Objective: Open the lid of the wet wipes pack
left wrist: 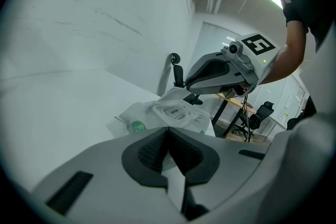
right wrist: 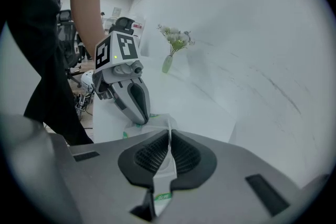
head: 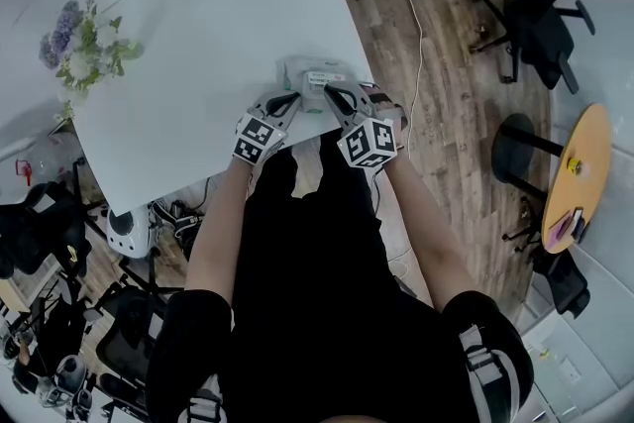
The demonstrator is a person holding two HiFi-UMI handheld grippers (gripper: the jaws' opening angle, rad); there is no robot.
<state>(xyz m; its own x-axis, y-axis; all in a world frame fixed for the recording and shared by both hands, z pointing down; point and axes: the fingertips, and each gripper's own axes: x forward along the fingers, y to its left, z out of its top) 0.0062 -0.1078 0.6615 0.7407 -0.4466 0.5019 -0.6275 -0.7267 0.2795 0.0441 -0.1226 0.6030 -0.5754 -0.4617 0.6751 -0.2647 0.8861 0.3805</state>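
Pack sits at the table's near right corner. It's soft, light film, so I reckon it'll slide and crumple unless pinned. The lid on top is the stiff bit, and I'd take it by its lip. My right claw is clamped on the pack's end seam. My left claw is closed, tips at the pack. One pack, one lid, two claws, one bunch of flowers at the left edge.

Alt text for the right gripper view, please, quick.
The right gripper is shut on an edge of the wet wipes pack, which lies on a white table. The left gripper touches the pack opposite; flowers stand behind.
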